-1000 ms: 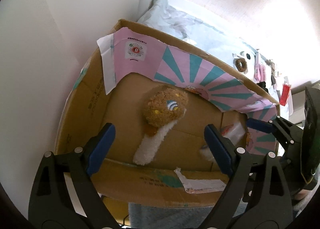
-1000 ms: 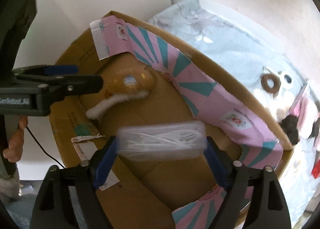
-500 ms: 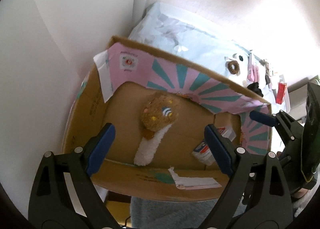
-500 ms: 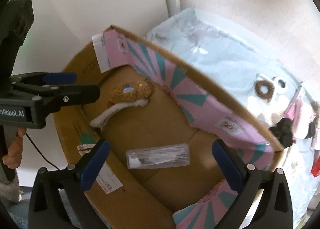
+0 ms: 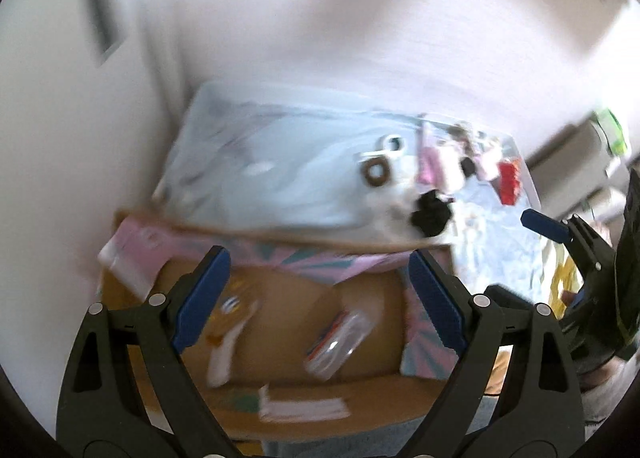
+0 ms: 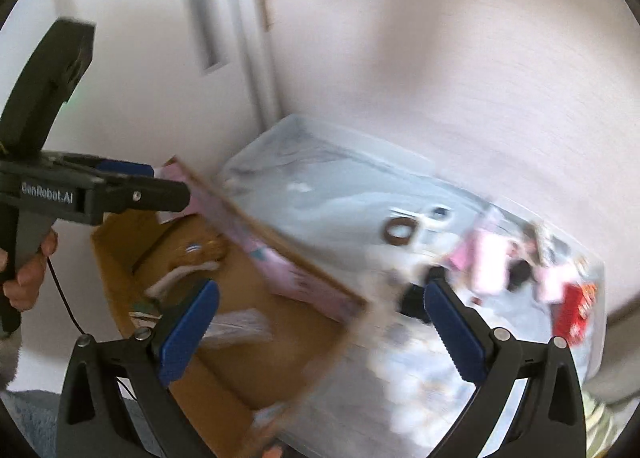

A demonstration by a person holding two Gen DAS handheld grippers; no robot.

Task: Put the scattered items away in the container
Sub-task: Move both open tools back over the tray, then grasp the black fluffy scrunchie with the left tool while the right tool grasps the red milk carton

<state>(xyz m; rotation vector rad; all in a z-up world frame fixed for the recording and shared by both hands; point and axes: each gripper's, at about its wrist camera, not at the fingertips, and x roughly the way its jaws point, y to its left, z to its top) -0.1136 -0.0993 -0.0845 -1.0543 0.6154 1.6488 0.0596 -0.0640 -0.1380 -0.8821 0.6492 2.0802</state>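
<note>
**Both claws spread and empty above the cardboard box**

Beyond the tips of both claws a pale blue patterned sheet [image 5: 288, 178] covers a raised surface set into a corner of white walls; a door with a narrow window panel [image 6: 200, 14] stands up and to the left of the right claw. Both views are smeared, so fine detail is lost.

The cardboard box [image 5: 360, 390] sits against the near edge of the sheet, brown outside, with pink-and-teal flaps folded inward. It lies straight under the left gripper [image 5: 320, 302], framed between the blue pads [image 5: 202, 298], and below-left of the right gripper [image 6: 320, 330].

Inside the box, near the left claw's left finger, rests a brown plush toy with a white handle [image 5: 226, 334]; nearer its right finger lies a clear plastic packet [image 5: 340, 342].

The left claw's jaws stand wide with nothing between them. The right claw's jaws have just been opening and also gape wide, holding nothing.

Farther out on the sheet, beyond the box, scattered items lie: a brown ring [image 5: 376, 175], a black lump [image 5: 432, 214], pink pieces [image 6: 484, 266] and a red pack [image 6: 576, 310].
</note>
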